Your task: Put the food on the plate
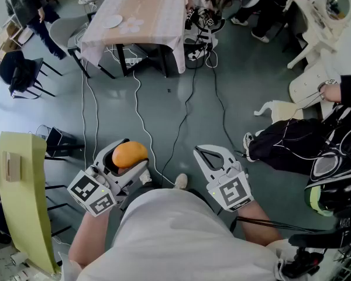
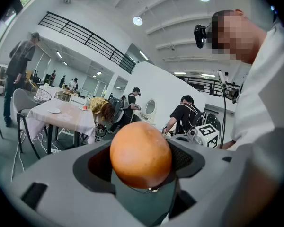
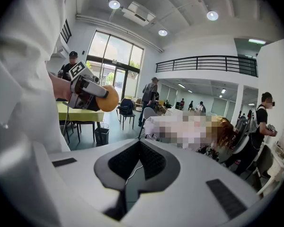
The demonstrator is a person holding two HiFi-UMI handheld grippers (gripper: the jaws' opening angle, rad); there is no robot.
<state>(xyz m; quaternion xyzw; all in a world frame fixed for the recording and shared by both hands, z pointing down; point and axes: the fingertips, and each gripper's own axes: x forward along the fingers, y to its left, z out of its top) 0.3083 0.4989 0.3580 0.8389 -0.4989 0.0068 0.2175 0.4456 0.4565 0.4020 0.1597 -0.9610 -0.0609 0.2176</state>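
A round orange fruit [image 1: 129, 154] sits between the jaws of my left gripper [image 1: 124, 158], which is shut on it and held low in front of the person's body. In the left gripper view the orange [image 2: 140, 154] fills the gap between the grey jaws. My right gripper [image 1: 209, 154] is beside it, shut with nothing in it; its jaws [image 3: 138, 162] meet in the right gripper view, where the orange [image 3: 107, 99] shows at upper left. A white plate [image 1: 112, 21] lies on the cloth-covered table [image 1: 152, 16] far ahead.
Cables [image 1: 141, 122] trail over the grey floor between me and the table. A yellow-green table [image 1: 23, 198] stands close at the left, with dark chairs [image 1: 20, 75] behind it. Black bags [image 1: 292, 145] and a white chair [image 1: 310, 84] are at the right. People stand round the far table.
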